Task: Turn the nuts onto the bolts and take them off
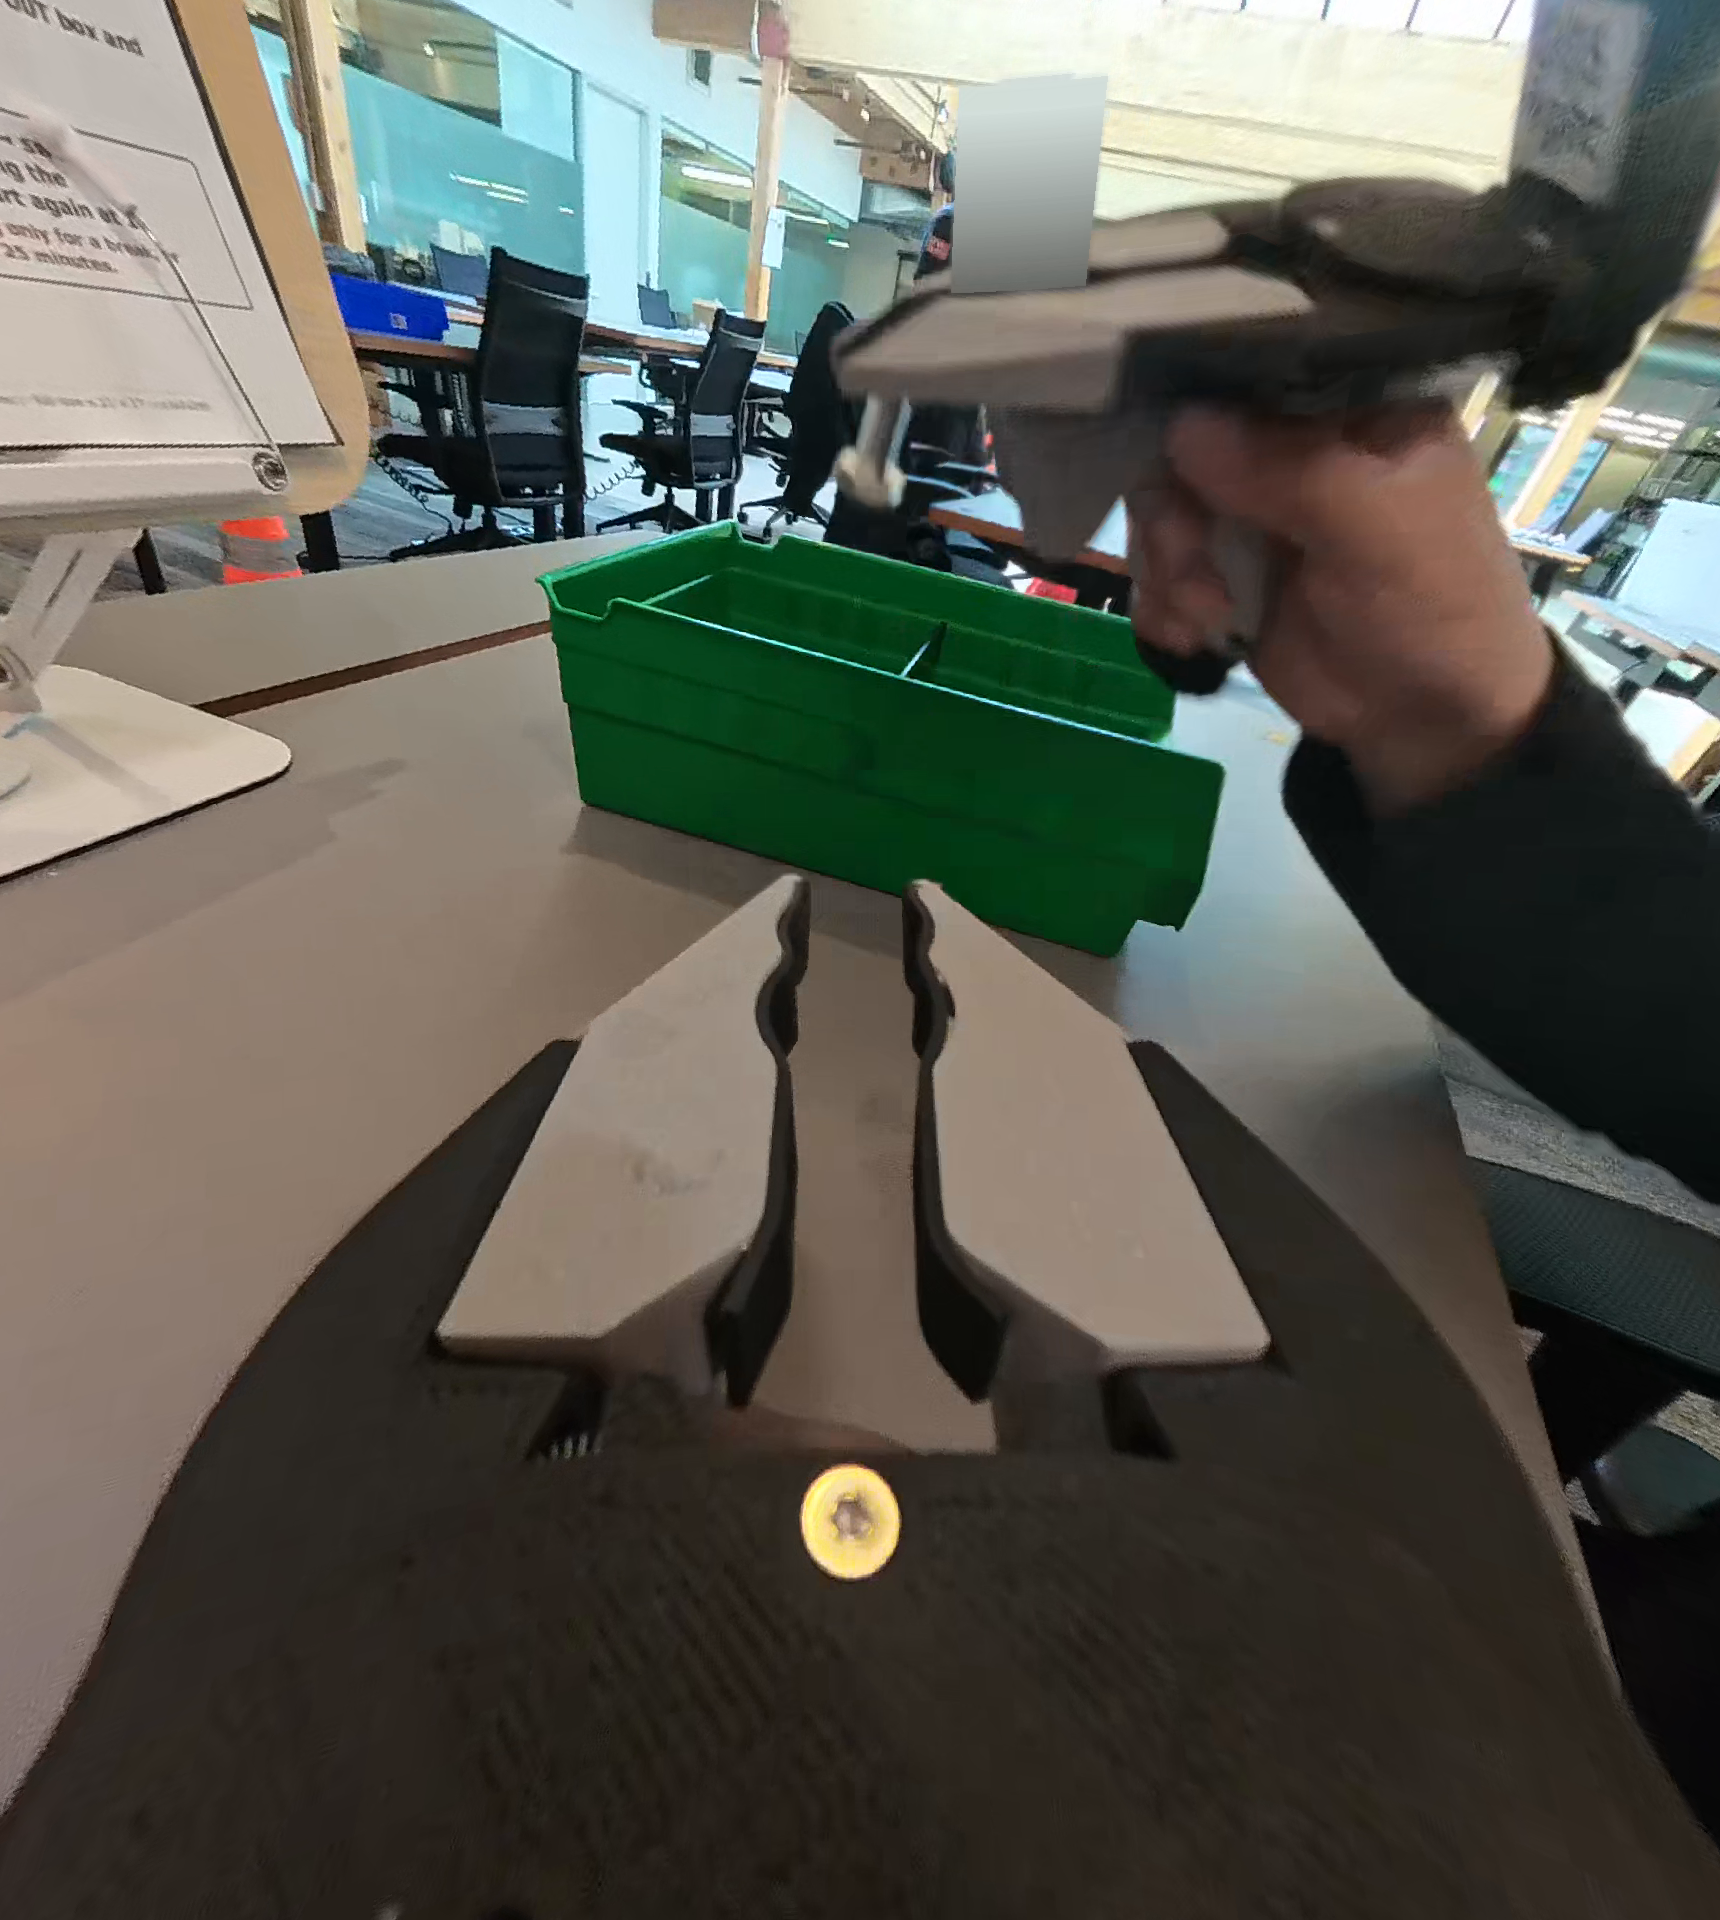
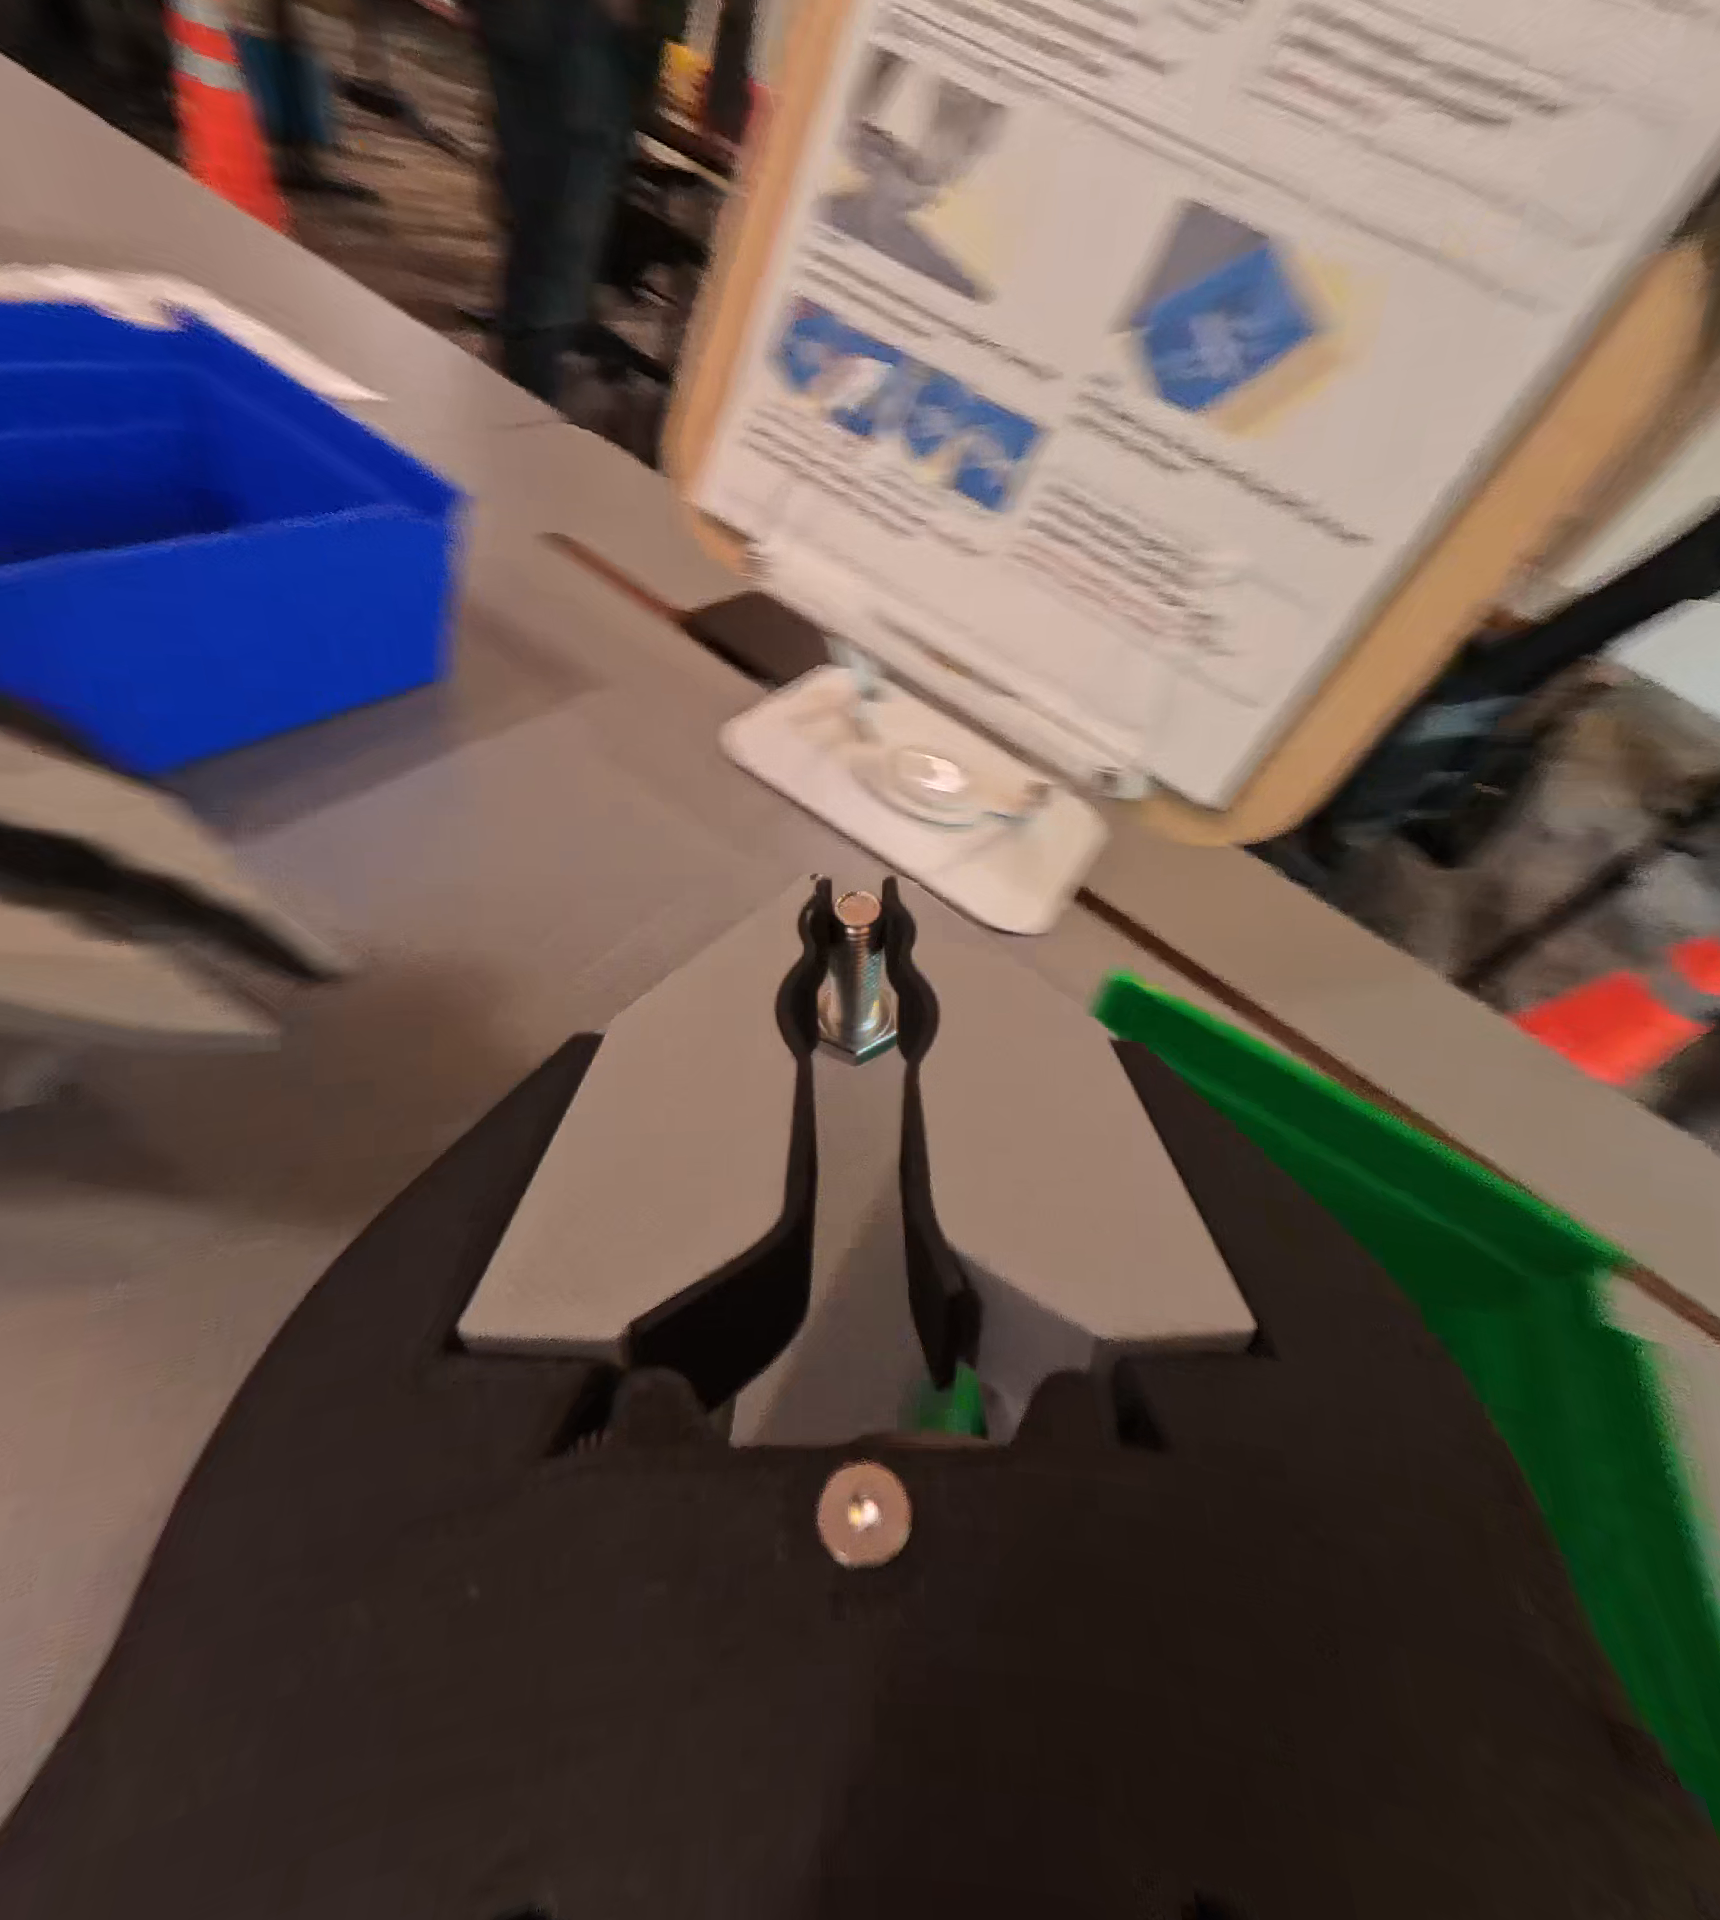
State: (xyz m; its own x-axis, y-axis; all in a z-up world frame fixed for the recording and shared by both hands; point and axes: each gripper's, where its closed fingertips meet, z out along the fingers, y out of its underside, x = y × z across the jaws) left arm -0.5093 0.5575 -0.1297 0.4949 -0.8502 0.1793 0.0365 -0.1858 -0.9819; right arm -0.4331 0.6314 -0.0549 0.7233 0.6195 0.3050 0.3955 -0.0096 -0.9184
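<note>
My left claw [image 1: 854,904]: fingers apart with nothing between them, low over the grey table [image 1: 212,1039].
My right claw [image 2: 853,894]: clamped on a silver bolt [image 2: 848,961]. The shaft runs out along the fingers, its flat end pokes out at the tips, and a hex nut [image 2: 851,1034] sits on it farther back in the gap.
Same bolt from my left cam: it hangs down from the right claw's tips, up in the air over the green bin [image 1: 877,748]. Pretty blurry there.
Green bin: on the table just past my left fingertips; I can see a divider inside.
Blue bin [image 2: 160,561]: off to the left in my right cam, also on the table.
Sign stand [image 2: 1095,364]: printed sheet on a white base [image 2: 949,831], standing behind the bolt.
Way back: office chairs [image 1: 523,395] and desks.
</note>
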